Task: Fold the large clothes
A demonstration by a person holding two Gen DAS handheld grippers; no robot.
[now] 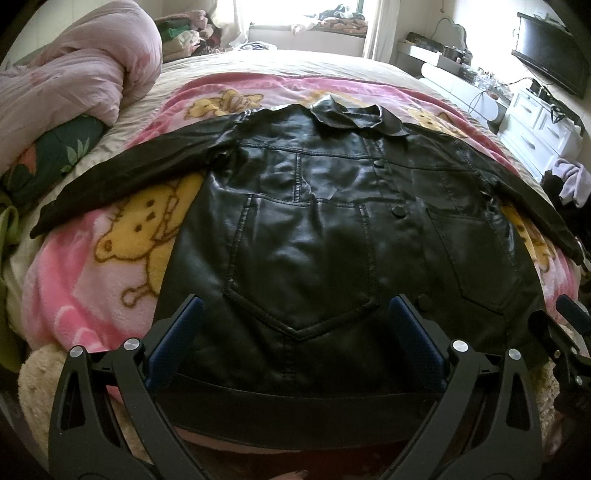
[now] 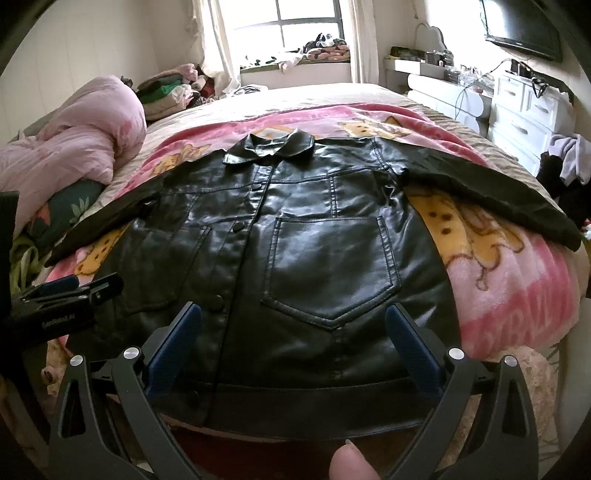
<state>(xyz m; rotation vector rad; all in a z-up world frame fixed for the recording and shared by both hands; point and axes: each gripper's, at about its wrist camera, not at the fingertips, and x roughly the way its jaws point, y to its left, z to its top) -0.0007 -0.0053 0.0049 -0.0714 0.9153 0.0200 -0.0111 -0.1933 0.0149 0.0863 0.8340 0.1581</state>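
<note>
A black leather jacket (image 1: 314, 221) lies flat and front-up on a pink cartoon blanket (image 1: 92, 266), collar far, hem near me, both sleeves spread out sideways. It also shows in the right wrist view (image 2: 295, 251). My left gripper (image 1: 295, 314) is open and empty, hovering over the left half of the hem and lower pocket. My right gripper (image 2: 293, 317) is open and empty over the right half of the hem. Each gripper shows at the edge of the other's view, the right one (image 1: 569, 325) and the left one (image 2: 70, 291).
A rumpled pink duvet (image 1: 74, 74) is piled at the bed's far left. Folded clothes (image 2: 166, 92) sit by the window. White drawers (image 2: 524, 118) and a wall TV (image 2: 524, 26) stand to the right. A fingertip (image 2: 351, 461) shows at the bottom.
</note>
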